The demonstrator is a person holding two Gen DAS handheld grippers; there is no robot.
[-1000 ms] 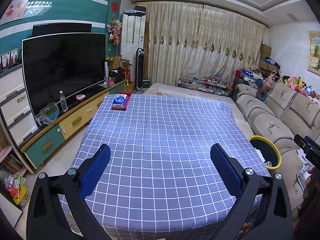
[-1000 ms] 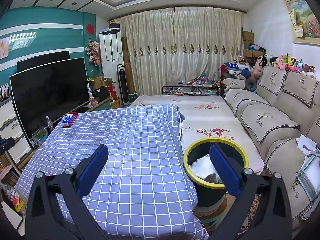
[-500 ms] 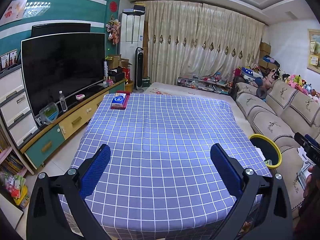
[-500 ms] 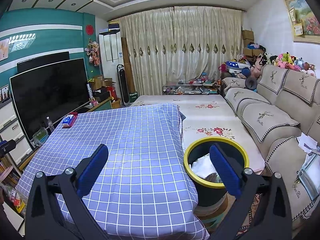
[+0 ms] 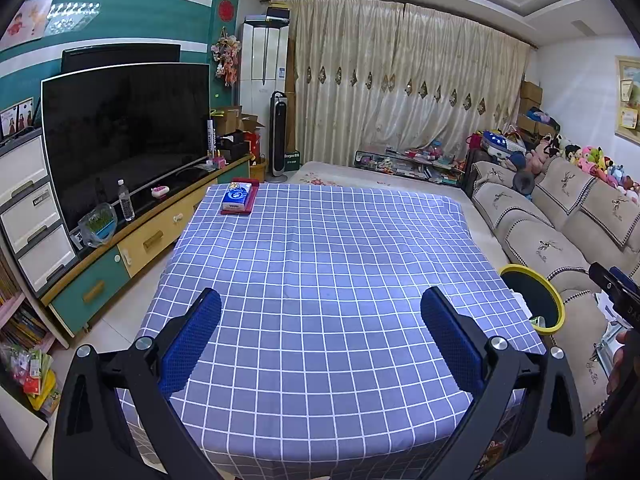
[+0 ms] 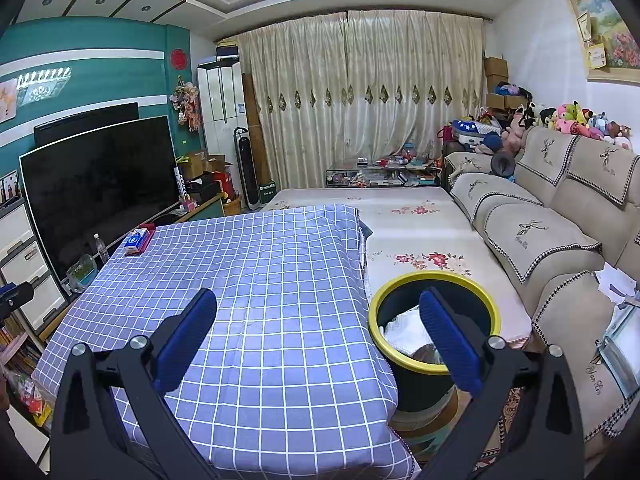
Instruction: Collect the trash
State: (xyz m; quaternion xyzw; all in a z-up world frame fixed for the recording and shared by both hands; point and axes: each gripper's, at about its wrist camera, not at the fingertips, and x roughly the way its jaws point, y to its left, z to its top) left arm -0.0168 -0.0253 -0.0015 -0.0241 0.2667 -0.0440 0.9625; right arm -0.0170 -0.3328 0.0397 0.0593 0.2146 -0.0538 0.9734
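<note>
Teal striped wall [image 5: 120, 12] behind a black television [image 5: 124, 136]; cream curtains [image 5: 400, 88]; beige sofa [image 6: 552, 216] at right.

You're in a home living room: a big TV [image 5: 124, 136] on a low cabinet [image 5: 132, 248], a sofa [image 6: 552, 216] topped with plush toys [image 6: 580, 118], drawn curtains [image 6: 360, 96], and a table [image 5: 320, 280] under a checked cloth

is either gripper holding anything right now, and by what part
Nothing is held. The left gripper and the right gripper both have their jaws spread wide with nothing between the pads, above the checked tablecloth. The yellow-rimmed bin stands beside the table.
</note>
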